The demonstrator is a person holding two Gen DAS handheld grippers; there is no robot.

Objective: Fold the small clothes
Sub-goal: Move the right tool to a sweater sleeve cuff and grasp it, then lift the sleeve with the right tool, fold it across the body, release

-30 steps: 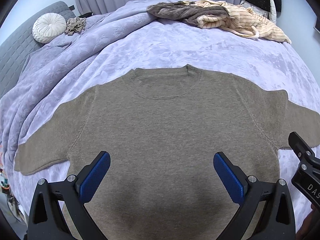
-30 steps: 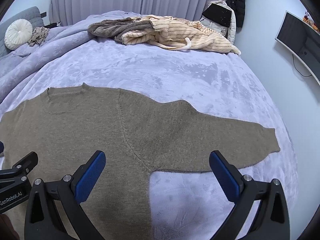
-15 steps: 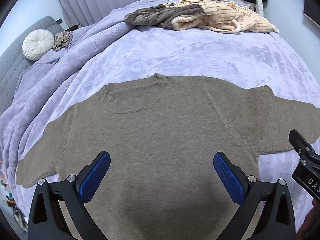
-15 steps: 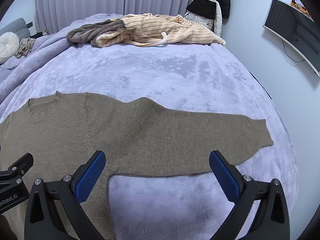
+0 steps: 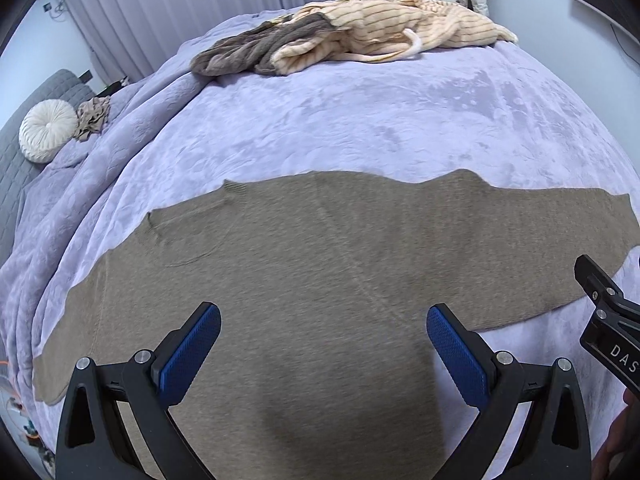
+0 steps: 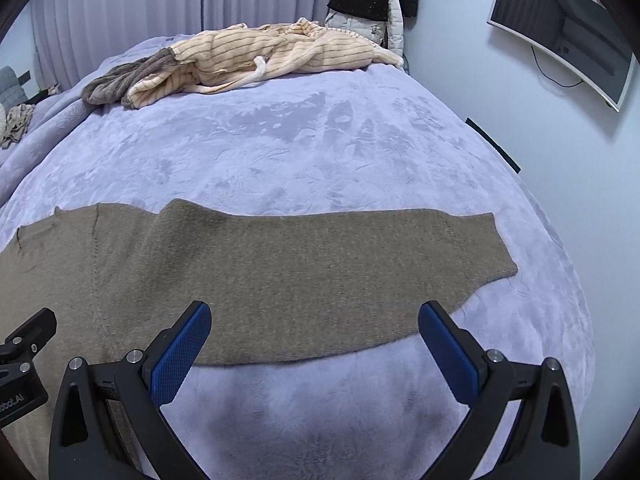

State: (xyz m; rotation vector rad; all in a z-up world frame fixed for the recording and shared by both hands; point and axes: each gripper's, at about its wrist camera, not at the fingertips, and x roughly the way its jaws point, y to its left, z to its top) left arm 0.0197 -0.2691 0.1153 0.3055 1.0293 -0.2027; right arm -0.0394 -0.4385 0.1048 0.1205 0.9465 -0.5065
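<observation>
- Both cameras have swung toward the sweater's right side since the earlier frames: the neckline has slid to the left of each view and the right sleeve now stretches across the middle.
- Spread flat on the lilac blanket point(image 5: 360, 120) that covers the bed lies the brown sweater point(image 5: 304, 280), neckline away from the cameras, both sleeves out sideways.
- Its right sleeve point(image 6: 360, 264) lies straight out, the cuff stopping short of the bed's right edge.
- At the far end of the bed, well apart from the sweater, sits a heap of a cream striped garment point(image 6: 280, 56) and a grey-brown knit point(image 5: 256, 48), touching each other.
- A round white cushion point(image 5: 48, 132) rests against a grey headboard point(image 5: 24, 120) at the left, with a small beige crumpled cloth point(image 5: 94, 116) just beside it.
- Pale curtains point(image 6: 140, 12) hang behind the bed; a curved monitor point(image 6: 560, 36) is mounted on the right wall, and dark and light clothes point(image 6: 368, 4) hang in the corner.
- Above the sweater's body hovers the left gripper point(image 5: 323, 346), its blue pads wide apart and holding nothing.
- Off to the right, the right gripper point(image 6: 314, 344) hangs over the lower edge of the sleeve and the bare blanket, jaws likewise spread, nothing between them.
- Each gripper's black frame shows at the edge of the other's view.
</observation>
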